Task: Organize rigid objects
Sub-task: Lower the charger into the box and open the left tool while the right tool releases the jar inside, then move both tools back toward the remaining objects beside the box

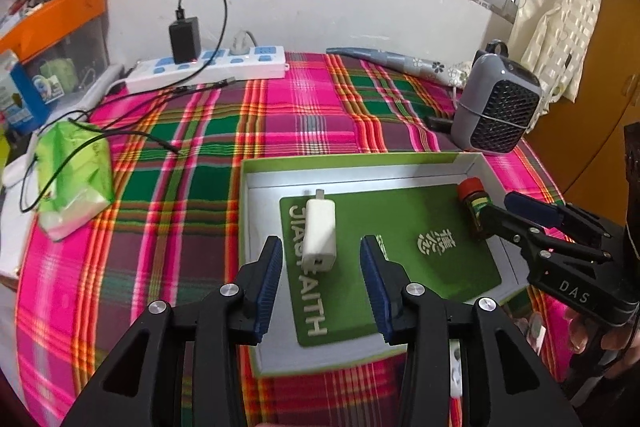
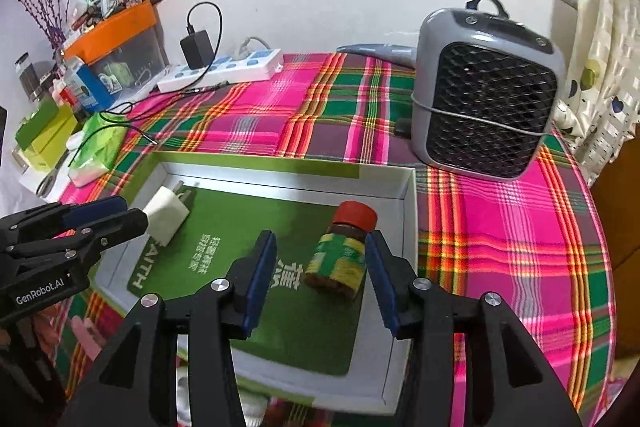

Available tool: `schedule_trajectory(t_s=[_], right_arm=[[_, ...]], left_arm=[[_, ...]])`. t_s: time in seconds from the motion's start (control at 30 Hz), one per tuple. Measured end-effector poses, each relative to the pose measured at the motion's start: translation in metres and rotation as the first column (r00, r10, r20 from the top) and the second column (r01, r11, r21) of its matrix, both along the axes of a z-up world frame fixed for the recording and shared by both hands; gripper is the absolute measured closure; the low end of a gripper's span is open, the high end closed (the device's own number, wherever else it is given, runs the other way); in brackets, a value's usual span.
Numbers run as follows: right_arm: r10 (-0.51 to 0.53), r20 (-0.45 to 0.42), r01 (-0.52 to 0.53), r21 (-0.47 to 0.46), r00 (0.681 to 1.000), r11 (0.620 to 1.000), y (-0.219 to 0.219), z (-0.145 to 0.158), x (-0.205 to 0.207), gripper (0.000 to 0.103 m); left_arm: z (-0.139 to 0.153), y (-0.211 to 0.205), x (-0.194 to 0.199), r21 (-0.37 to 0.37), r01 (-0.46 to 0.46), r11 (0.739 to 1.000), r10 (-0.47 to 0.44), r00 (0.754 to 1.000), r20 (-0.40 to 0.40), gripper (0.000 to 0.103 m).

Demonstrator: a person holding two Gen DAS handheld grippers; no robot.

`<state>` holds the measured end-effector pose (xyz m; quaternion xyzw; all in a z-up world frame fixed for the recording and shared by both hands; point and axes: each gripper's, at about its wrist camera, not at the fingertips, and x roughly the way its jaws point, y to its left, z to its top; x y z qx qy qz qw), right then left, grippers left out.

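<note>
Placing step, judged complete: white charger [image 1: 319,235] and red-capped bottle [image 2: 340,255] lie in the shallow box [image 2: 408,211] on the plaid bench. Left tongs [image 1: 320,283] and right tongs [image 2: 316,275] gape open, gripping nothing. Next: lift clear and seek any remaining loose item.

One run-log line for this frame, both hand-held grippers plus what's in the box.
left hand-held gripper: open, over charger | right hand-held gripper: open, around bottle | both items lying in box

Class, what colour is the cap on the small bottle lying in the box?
Red, on the small bottle; the right wrist view shows it best.
</note>
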<state>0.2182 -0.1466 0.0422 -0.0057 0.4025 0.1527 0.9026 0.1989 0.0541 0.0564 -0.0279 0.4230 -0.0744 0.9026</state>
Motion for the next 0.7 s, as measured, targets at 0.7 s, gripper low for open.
schedule_trajectory(t_s=[0.7], right_arm=[[-0.089, 0.040, 0.086, 0.056, 0.995, 0.995, -0.040, 0.008, -0.093, 0.055]], left_arm=[[-0.001, 0.028, -0.097, -0.050, -0.116, 0.992, 0.118, 0.992, 0.036, 0.063]])
